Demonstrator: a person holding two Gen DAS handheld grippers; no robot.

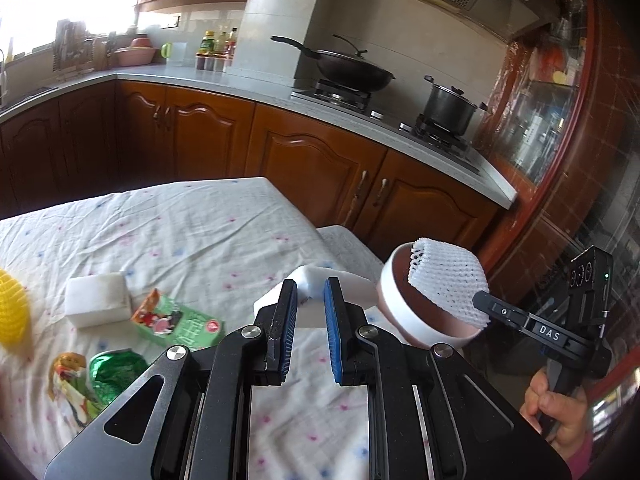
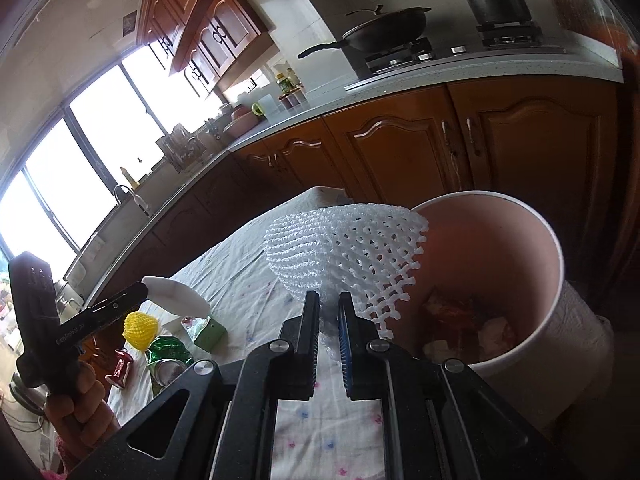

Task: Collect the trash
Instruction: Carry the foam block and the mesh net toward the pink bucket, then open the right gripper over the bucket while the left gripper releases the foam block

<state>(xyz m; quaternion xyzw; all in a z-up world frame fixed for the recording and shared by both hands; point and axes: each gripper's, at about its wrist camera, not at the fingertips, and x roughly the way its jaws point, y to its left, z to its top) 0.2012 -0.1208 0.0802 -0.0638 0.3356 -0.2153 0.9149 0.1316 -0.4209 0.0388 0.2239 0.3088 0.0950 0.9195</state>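
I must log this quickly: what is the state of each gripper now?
Left gripper: shut on a white foam block.
Right gripper: shut on a white foam net, at the pink bin.

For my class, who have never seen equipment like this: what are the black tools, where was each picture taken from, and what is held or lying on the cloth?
A person holds a black hand-held gripper in each hand; a camera on each looks along its fingers. One picture comes from the left hand-held gripper, clamping a white foam piece. The other comes from the right hand-held gripper, gripping a white foam net at the mouth of a pink bin that already holds scraps. On the tablecloth lie a white foam block, a green carton, green foil, a wrapper and a yellow net.
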